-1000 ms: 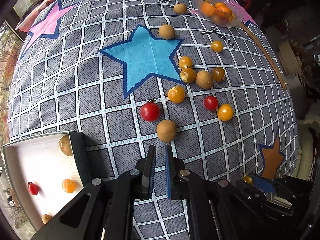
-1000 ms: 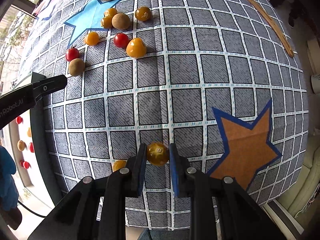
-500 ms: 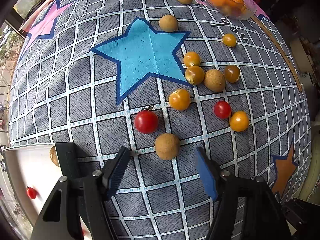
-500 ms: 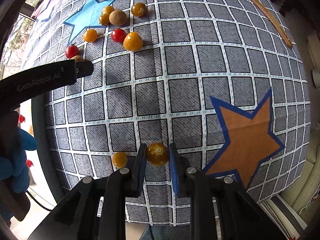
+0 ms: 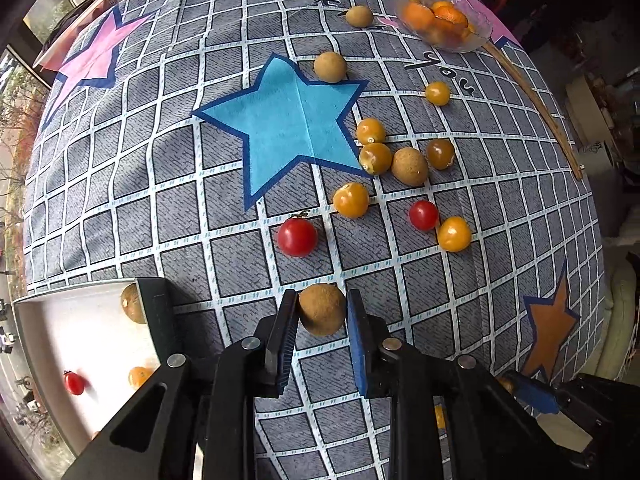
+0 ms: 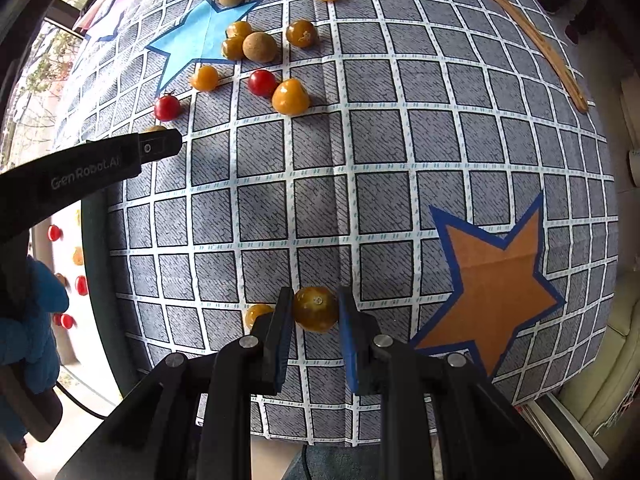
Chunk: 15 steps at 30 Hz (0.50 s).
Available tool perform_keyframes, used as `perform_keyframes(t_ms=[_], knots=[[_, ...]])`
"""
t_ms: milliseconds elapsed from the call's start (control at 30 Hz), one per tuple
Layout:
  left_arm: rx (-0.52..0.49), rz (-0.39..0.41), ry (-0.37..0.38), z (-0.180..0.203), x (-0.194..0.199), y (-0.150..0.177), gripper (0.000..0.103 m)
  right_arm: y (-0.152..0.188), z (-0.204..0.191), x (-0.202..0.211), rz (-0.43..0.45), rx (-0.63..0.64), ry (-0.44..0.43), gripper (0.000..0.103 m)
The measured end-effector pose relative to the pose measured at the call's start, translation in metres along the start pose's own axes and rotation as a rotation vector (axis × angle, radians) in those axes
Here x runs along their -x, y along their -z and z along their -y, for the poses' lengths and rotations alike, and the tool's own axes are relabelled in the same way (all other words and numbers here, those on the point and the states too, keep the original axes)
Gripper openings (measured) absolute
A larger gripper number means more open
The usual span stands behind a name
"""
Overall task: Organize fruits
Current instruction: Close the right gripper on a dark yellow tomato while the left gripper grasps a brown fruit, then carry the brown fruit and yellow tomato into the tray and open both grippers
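both hand-held grippers, left and right, clamp fruit (jaws narrowed).

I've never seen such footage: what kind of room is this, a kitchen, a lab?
Probably a home living or dining room. A table under a star-printed tablecloth stands by a large window with trees outside, holding a glass bowl of oranges; pale sofa-like cushions sit alongside.

a home, it seems: star-patched checked cloth over the worktop, windows at frame left, cushioned seat lower right.
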<state>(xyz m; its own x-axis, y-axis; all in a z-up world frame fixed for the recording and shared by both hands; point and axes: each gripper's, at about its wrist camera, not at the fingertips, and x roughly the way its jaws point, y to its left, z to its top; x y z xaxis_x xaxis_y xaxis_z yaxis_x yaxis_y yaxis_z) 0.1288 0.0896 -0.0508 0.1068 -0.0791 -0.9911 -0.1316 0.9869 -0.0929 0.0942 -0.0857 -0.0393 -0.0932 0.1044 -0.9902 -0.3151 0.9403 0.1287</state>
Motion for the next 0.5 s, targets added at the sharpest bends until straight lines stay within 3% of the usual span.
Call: perform_keyframes(t_ms=[300, 500], knots=[[0.139, 0.079, 0.018, -0.075, 0.058, 0.053, 0.025, -0.020, -0.051, 0.019, 0.013, 0.120, -0.035, 0.024], [0.262, 0.101, -0.003, -0.133, 0.073, 0.102, 0.025, -0.023, -0.098, 0.029, 0.015, 0.231, -0.073, 0.024]])
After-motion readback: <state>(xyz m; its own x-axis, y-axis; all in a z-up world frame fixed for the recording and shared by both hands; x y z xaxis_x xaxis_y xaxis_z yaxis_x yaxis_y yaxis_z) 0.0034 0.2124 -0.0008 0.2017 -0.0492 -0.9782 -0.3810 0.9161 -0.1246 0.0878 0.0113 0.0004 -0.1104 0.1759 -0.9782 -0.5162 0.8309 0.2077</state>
